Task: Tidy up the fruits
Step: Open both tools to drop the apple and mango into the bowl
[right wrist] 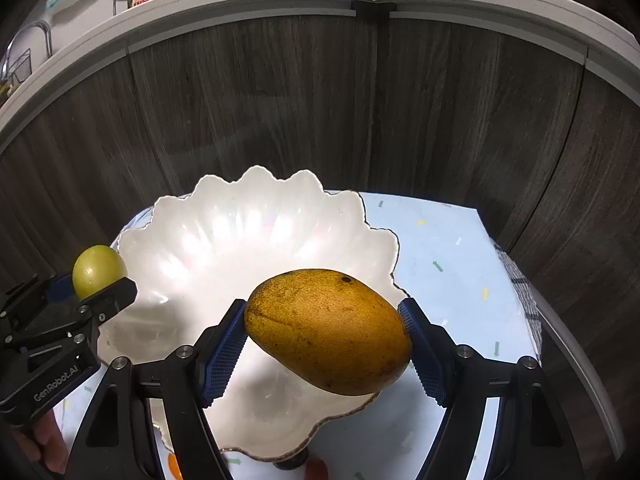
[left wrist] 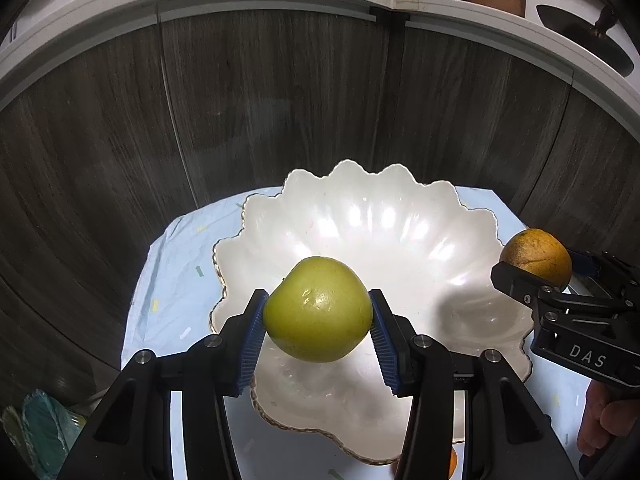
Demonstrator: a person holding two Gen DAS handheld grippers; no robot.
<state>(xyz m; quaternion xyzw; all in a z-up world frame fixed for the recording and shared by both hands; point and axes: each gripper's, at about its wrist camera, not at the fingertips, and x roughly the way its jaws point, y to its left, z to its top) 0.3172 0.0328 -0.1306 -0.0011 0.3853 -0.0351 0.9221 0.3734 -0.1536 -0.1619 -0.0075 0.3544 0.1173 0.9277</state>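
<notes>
Mango (right wrist: 328, 330) and green apple (left wrist: 318, 308), clamped mid-body in your jaws, seem firm, smooth, perhaps slippery over the fragile bowl (left wrist: 400, 216).

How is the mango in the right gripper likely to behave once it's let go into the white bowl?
The mango is egg-shaped and smooth, so it will probably roll down the white bowl, whose glossy sides slope inward. Held across its long axis by the right gripper, it may tip end-first.
</notes>
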